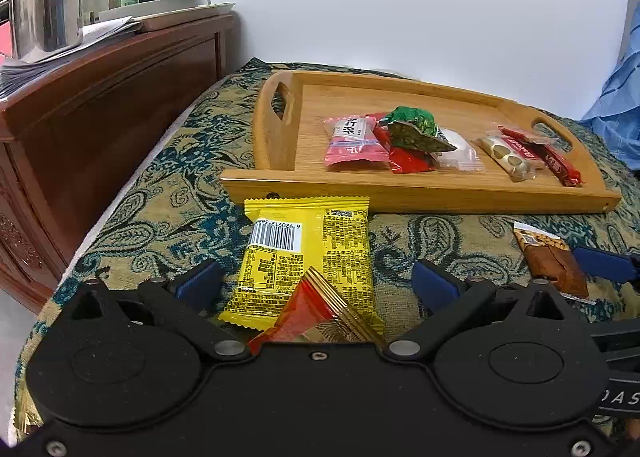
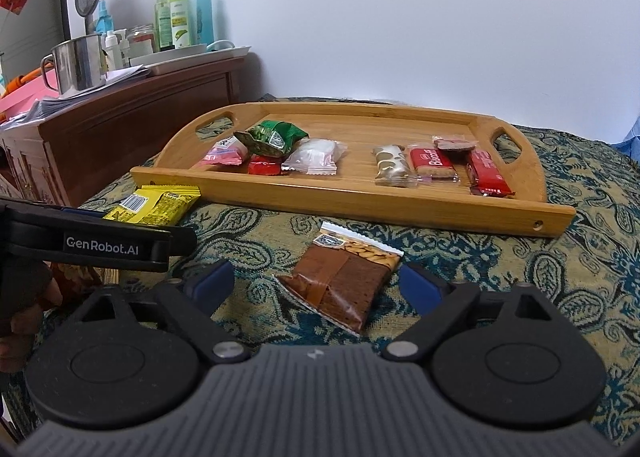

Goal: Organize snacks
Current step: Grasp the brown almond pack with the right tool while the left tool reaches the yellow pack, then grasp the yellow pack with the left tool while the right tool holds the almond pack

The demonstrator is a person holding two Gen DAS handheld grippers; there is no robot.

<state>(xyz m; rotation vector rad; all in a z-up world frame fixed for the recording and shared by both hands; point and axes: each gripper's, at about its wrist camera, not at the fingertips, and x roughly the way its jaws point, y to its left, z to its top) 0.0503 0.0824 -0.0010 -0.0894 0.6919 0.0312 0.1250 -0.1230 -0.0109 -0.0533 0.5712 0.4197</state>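
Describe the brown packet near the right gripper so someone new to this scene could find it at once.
Start at the wooden tray on the patterned cloth. In front of its near rail, between the open fingers of the right gripper, lies the brown packet. It is the only brown, see-through one; the yellow packet lies off to the left.

Left gripper [image 1: 316, 281]: matte black body, two round discs at 4 and 8 o'clock, silver pivot pins, small screws, blue fingers [image 1: 198, 283]. White letters at 3 o'clock edge, cut off. Right gripper [image 2: 316, 283]: ribbed grey centre, black discs, silver pins, blue fingers [image 2: 212, 281]. White "GenRobot.AI" on black arm at 9 o'clock. Bare skin of hand [image 2: 16, 333] below.
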